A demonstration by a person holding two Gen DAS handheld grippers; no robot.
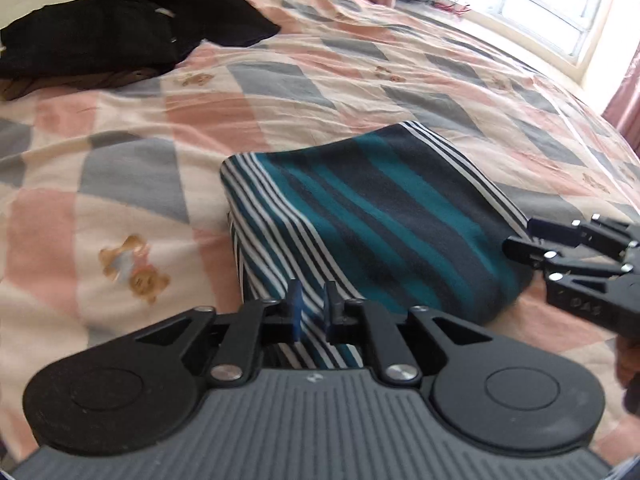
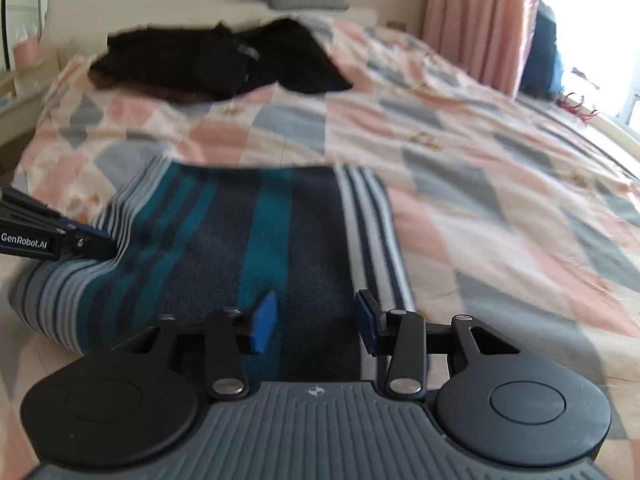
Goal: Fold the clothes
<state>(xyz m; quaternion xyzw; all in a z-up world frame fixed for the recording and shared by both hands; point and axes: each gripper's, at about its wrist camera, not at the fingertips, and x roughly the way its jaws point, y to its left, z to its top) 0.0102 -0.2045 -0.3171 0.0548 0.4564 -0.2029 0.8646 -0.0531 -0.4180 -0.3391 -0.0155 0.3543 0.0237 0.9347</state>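
Left gripper [image 1: 314,306], black with blue pads, hangs over the near edge of a folded garment of teal, dark navy and white stripes [image 1: 372,220]; its jaws stand close together with only a narrow slit between them, and no cloth is pinched there as far as the left wrist view shows. Right gripper [image 2: 316,322], of the same black build, hovers low over the same folded striped garment [image 2: 240,240] with its jaws moderately apart; dark navy cloth shows through the gap, and the pads do not press on it. In the left wrist view the right gripper [image 1: 520,236] reaches in from the right edge to the garment's right corner; in the right wrist view the left gripper [image 2: 96,240] comes in from the left and meets the garment's white-striped edge.

The striped garment lies as a neat rectangular packet on a bed covered by a quilt of pink, grey and cream patches [image 1: 120,168]. Well beyond it, near the head of the bed, lies a heap of black clothing [image 1: 120,32]. Pink curtains [image 2: 476,20] hang beside a bright window [image 1: 560,8].
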